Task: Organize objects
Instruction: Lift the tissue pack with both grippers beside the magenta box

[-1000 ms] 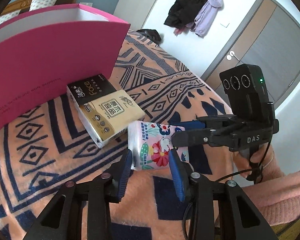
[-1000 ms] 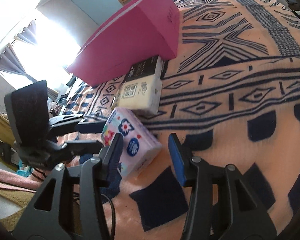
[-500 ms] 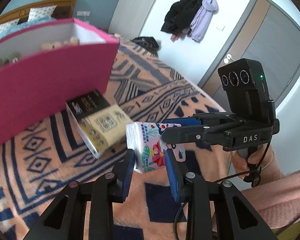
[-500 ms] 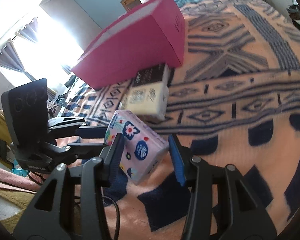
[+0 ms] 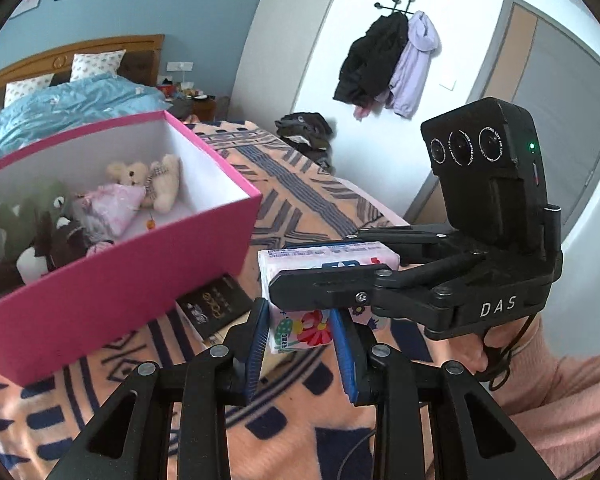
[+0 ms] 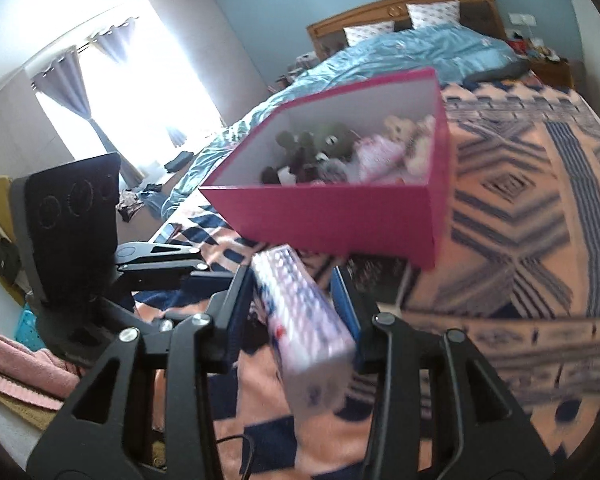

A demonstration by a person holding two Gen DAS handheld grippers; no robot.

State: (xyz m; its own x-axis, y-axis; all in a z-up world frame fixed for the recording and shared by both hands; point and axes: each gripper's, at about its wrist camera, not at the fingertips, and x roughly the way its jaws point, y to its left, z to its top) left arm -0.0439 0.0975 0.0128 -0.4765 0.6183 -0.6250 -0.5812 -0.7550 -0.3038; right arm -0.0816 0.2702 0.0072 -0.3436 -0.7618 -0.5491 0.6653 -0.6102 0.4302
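Floral tissue pack (image 5: 300, 330) clamped by both grippers, left (image 5: 300, 338) and right (image 6: 296, 312) (right jaws just narrowed), raised to clear pink box (image 5: 112, 292) wall.

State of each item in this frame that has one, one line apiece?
Floral tissue pack: lifted off the blanket, clamped by both hand-held grippers.
Pink box: open, plush toys inside.
Black-and-cream tissue pack: lying on the blanket.
Left hand-held gripper: shut on pack.
Right hand-held gripper: jaws just closing on pack.

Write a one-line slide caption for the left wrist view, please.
Both tongs, left and right, grip a floral soft tissue pack raised beside the open pink cardboard box of plush toys.
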